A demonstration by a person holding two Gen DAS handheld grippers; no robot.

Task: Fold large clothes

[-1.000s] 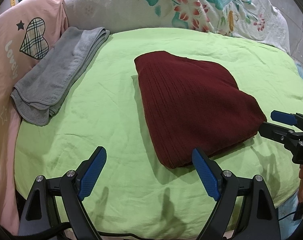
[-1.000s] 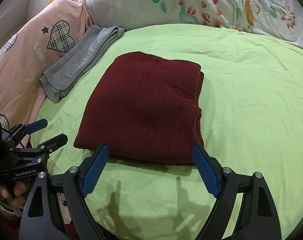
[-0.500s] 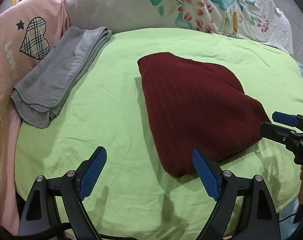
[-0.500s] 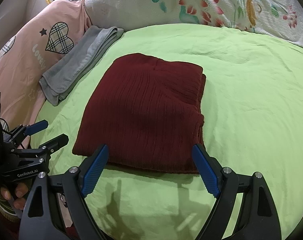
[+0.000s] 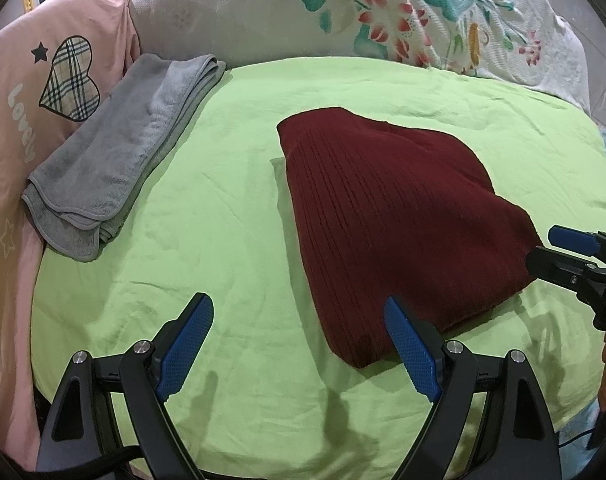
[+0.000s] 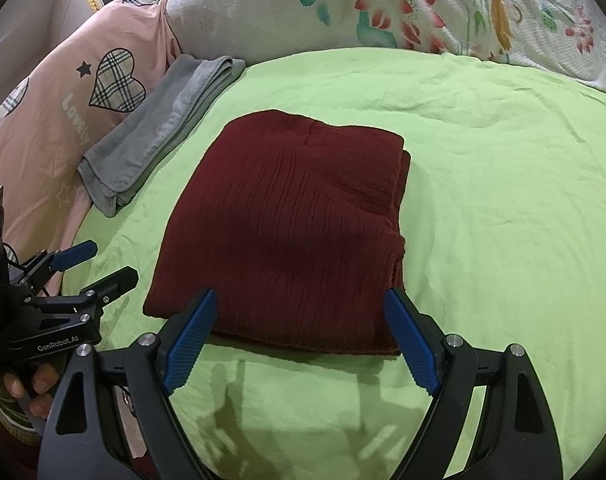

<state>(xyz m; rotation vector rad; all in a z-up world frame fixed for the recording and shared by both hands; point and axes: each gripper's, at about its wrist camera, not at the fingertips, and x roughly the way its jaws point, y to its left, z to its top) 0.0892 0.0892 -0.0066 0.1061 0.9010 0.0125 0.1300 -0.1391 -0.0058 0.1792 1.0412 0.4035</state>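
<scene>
While both claws hang spread and empty above the near edge of the green sheet point(image 6: 483, 184), the folded dark red garment point(image 6: 291, 232) lies flat mid-bed. Left gripper point(image 5: 299, 340) and right gripper point(image 6: 303, 324) touch nothing. A folded grey towel point(image 5: 123, 152) rests far left, beside the pink pillow point(image 5: 27, 92).

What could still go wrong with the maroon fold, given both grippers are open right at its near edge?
1. The right gripper stands open at the folded maroon knit garment's near edge; a careless move could snag and undo the fold.
2. The stacked layers along its right side look loose and uneven; a nudge may splay them.
3. The left gripper sits open by the near corner, likewise able to drag it across the green sheet.
</scene>
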